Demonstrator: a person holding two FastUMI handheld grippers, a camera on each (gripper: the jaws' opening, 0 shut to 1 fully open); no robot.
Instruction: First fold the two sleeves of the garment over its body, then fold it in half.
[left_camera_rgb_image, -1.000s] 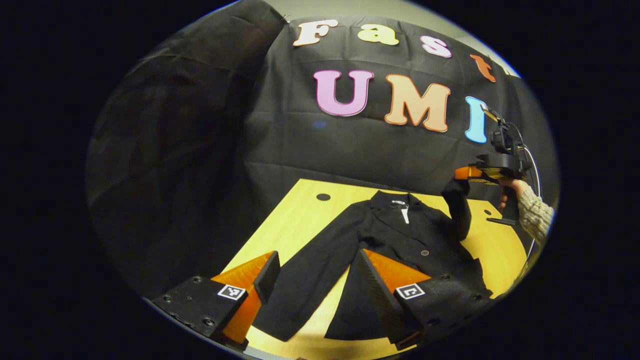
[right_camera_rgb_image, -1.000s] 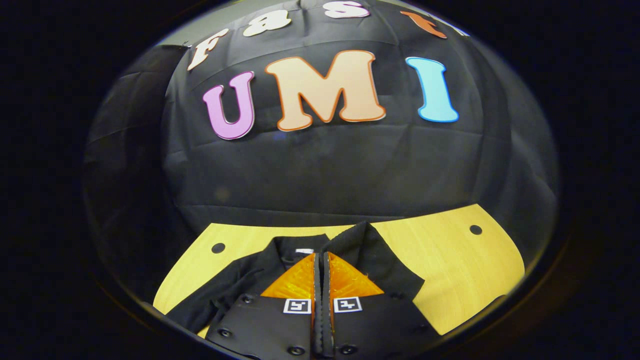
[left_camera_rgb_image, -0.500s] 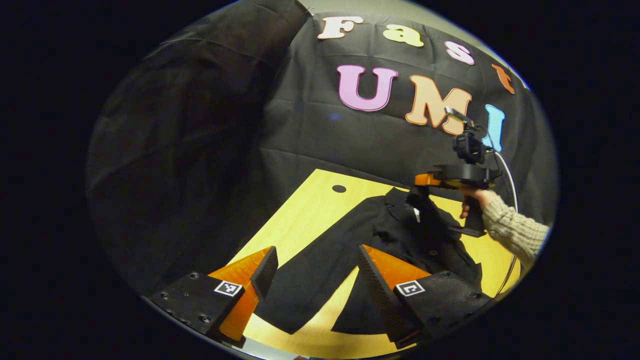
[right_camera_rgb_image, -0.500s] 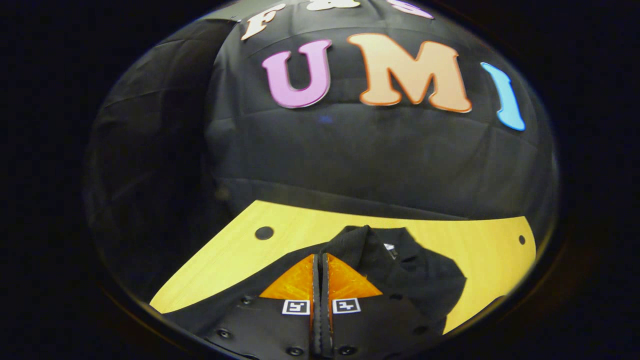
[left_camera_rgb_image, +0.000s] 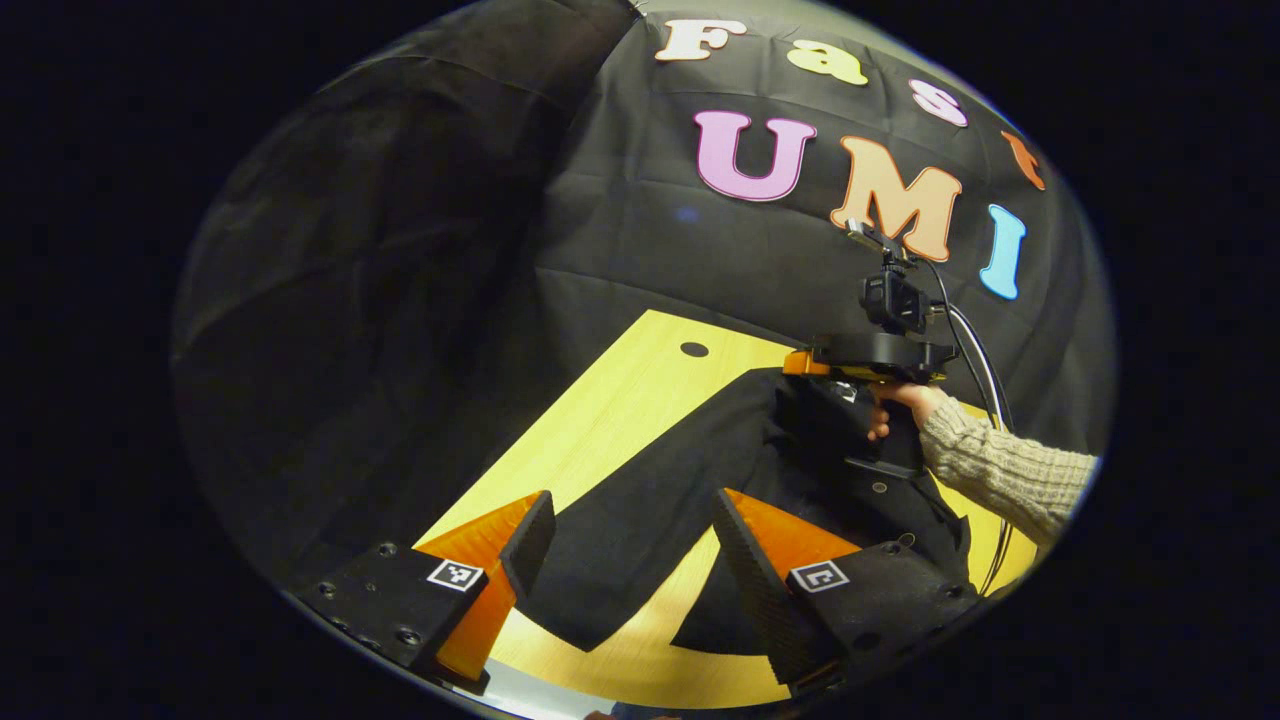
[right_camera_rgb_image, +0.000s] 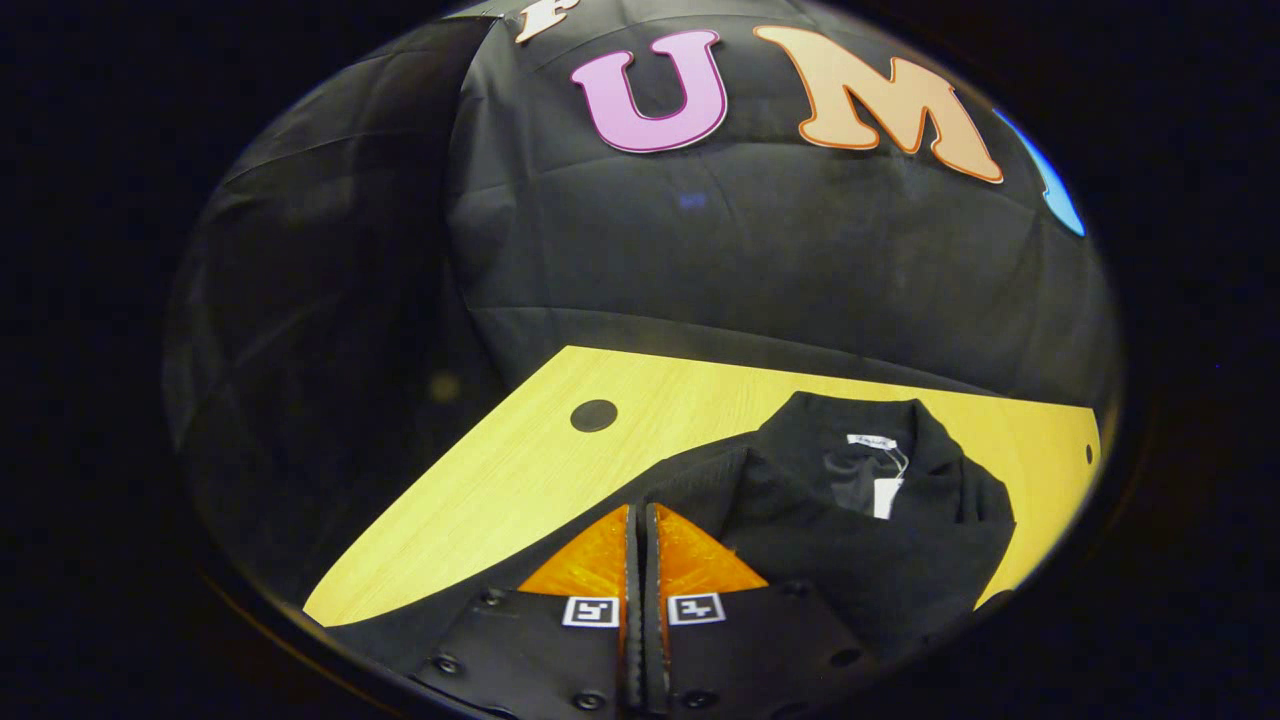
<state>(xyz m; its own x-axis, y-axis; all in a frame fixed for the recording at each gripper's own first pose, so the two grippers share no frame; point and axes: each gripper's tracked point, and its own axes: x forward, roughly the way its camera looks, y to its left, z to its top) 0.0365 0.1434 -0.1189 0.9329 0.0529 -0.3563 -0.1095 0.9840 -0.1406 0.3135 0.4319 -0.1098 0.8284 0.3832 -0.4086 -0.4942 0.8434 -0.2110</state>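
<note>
- Black cloth wall behind a yellow wood counter, seen past both tools.
- Right hand-held gripper with fingers pressed together, pinching the end of one black sleeve; cloth bunched at the tips, lifted over the chest of the jacket.
- Same hand-held gripper farther off in the left gripper view, gripped by a hand in a knit sleeve, poised above the collar end of the jacket.
- Left hand-held gripper with fingers spread wide, holding nothing, low over the other sleeve, which lies flat, stretched out toward the near edge.
- Jacket laid face up on the counter, collar and white neck tag toward the wall.
- Round dark hole in the counter, left of the collar.
</note>
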